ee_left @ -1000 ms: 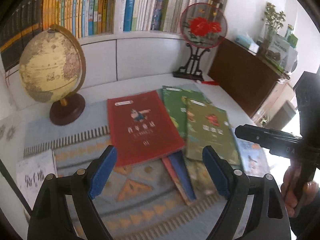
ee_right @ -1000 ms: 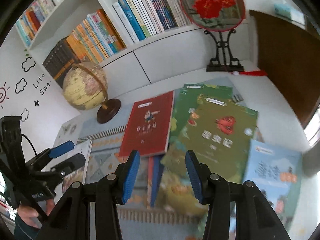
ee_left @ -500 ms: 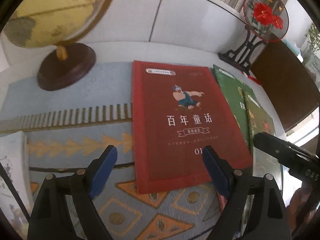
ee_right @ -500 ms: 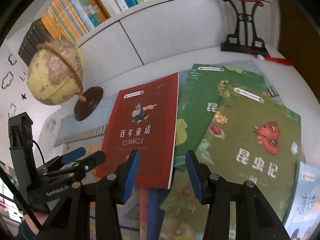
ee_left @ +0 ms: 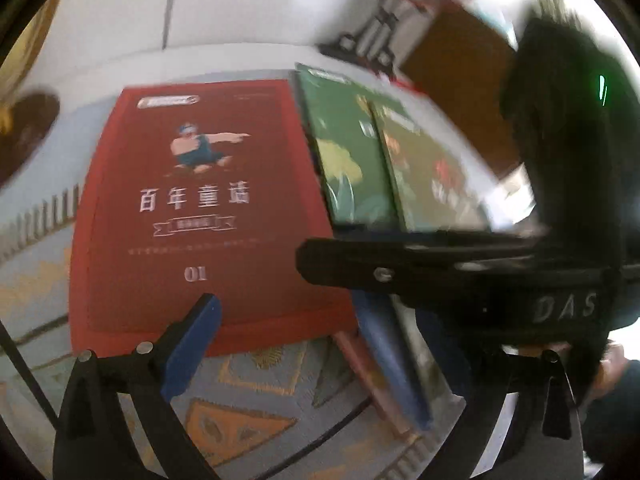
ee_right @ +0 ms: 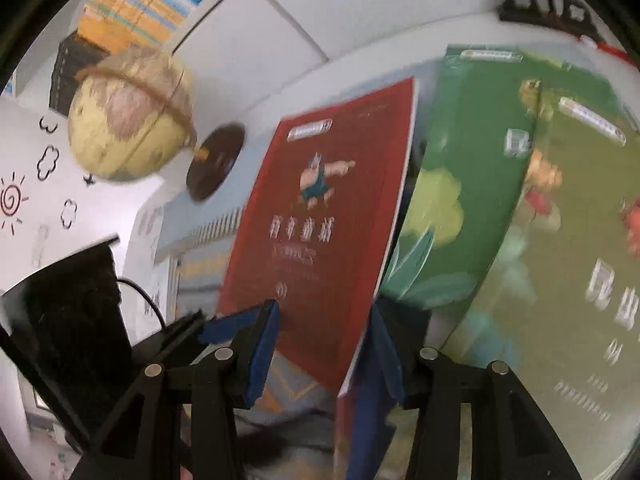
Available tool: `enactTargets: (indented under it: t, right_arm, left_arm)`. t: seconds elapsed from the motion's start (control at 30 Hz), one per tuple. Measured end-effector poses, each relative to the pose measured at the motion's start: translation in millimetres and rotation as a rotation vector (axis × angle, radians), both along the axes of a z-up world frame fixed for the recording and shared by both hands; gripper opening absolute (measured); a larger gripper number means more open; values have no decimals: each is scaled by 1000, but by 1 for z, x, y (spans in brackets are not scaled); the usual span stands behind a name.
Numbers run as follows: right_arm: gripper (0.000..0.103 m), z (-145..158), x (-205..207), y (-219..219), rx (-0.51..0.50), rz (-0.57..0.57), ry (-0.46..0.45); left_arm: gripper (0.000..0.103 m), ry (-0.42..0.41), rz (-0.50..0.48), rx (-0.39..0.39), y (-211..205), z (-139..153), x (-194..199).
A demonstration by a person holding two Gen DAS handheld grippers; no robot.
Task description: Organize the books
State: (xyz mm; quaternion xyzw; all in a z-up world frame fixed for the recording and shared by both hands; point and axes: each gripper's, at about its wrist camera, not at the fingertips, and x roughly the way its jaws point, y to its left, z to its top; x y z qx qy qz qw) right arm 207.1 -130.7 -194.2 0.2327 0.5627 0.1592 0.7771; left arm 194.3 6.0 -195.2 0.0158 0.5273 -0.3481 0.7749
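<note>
A red book (ee_left: 200, 208) with a cartoon figure lies on a patterned mat, overlapping other books. It also shows in the right wrist view (ee_right: 324, 232). Two green books (ee_left: 360, 168) lie to its right, seen larger in the right wrist view (ee_right: 500, 200). My left gripper (ee_left: 320, 344) is open just before the red book's near edge. My right gripper (ee_right: 324, 344) is open, its blue pads either side of the red book's near right corner. The right gripper's body (ee_left: 460, 276) crosses the left wrist view and hides the left gripper's right finger.
A globe (ee_right: 128, 116) on a dark round base (ee_right: 216, 160) stands at the back left. A blue and a red book (ee_left: 384, 364) stick out from under the pile. A dark fan stand (ee_left: 372, 40) and a brown cabinet (ee_left: 460, 52) are behind.
Both grippers have moved forward and down towards the red book. The right gripper has swung in over the book's right corner, now crossing the left wrist view.
</note>
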Motion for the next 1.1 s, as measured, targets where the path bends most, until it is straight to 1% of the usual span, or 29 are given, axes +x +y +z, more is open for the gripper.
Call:
enactTargets:
  t: [0.03, 0.07, 0.13, 0.2, 0.3, 0.37, 0.43, 0.47, 0.53, 0.57, 0.6, 0.63, 0.67, 0.7, 0.73, 0.77, 0.8, 0.83, 0.9, 0.93, 0.97, 1.03, 1.1]
  right_arm:
    - [45, 1, -5, 1, -34, -8, -12]
    - [45, 1, -9, 0, -44, -18, -19]
    - [45, 1, -13, -8, -6, -55, -13]
    - [45, 1, -11, -12, 19, -65, -1]
    - [45, -2, -6, -10, 7, -52, 18]
    - [45, -3, -5, -6, -9, -56, 20]
    - [45, -4, -5, -3, -28, -66, 17]
    - [45, -3, -5, -2, -51, -82, 7]
    - [47, -3, -3, -1, -64, -105, 2]
    - [50, -2, -3, -2, -53, -114, 0]
    - [54, -2, -2, -1, -41, -114, -1]
    - [56, -2, -1, -1, -37, -111, -1]
    - [57, -2, 0, 0, -35, -105, 0]
    - [57, -2, 1, 0, -29, -100, 1]
    - [60, -2, 2, 1, -19, -93, 4]
    - [61, -3, 3, 3, 5, -79, 13]
    - [61, -2, 3, 3, 1, -76, 14]
    - [61, -1, 2, 4, -10, -63, 18]
    - [61, -1, -1, 3, 0, -51, 29]
    - [61, -1, -7, 1, 25, -54, 37]
    - [61, 0, -13, -1, 53, -55, 39]
    - [61, 4, -27, -1, 93, -44, 40]
    - [61, 9, -42, 3, 86, -19, 37]
  left_arm:
    - [96, -24, -11, 32, -2, 1, -6]
    - [96, -50, -16, 66, 0, 3, -11]
    - [97, -86, 14, 105, 9, 8, -12]
    - [97, -94, 71, 109, 29, 14, -2]
    - [98, -79, 211, 88, 64, 15, 22]
    - [98, -73, 316, 105, 86, 11, 38]
    - [98, -67, 363, 113, 99, 6, 50]
    - [98, -57, 370, 116, 101, 3, 54]
    - [98, 3, 331, 87, 99, -10, 63]
    - [102, 3, 315, 77, 96, -13, 64]
    - [102, -1, 266, 52, 91, -14, 61]
    - [102, -8, 236, 48, 86, -12, 57]
    - [102, 9, 196, 32, 81, -12, 54]
    - [102, 14, 162, 29, 74, -11, 50]
    - [102, 13, 148, 50, 70, -12, 46]
    - [102, -8, 137, 76, 66, -11, 41]
    - [102, -19, 126, 89, 64, -10, 36]
    - [102, -21, 127, 76, 67, -9, 29]
    - [102, 4, 143, 20, 76, -4, 20]
    - [102, 13, 153, -6, 82, -2, 13]
    - [102, 17, 154, -15, 85, -1, 8]
    - [102, 20, 140, -4, 81, 1, -2]
    - [102, 16, 124, 19, 72, -1, -18]
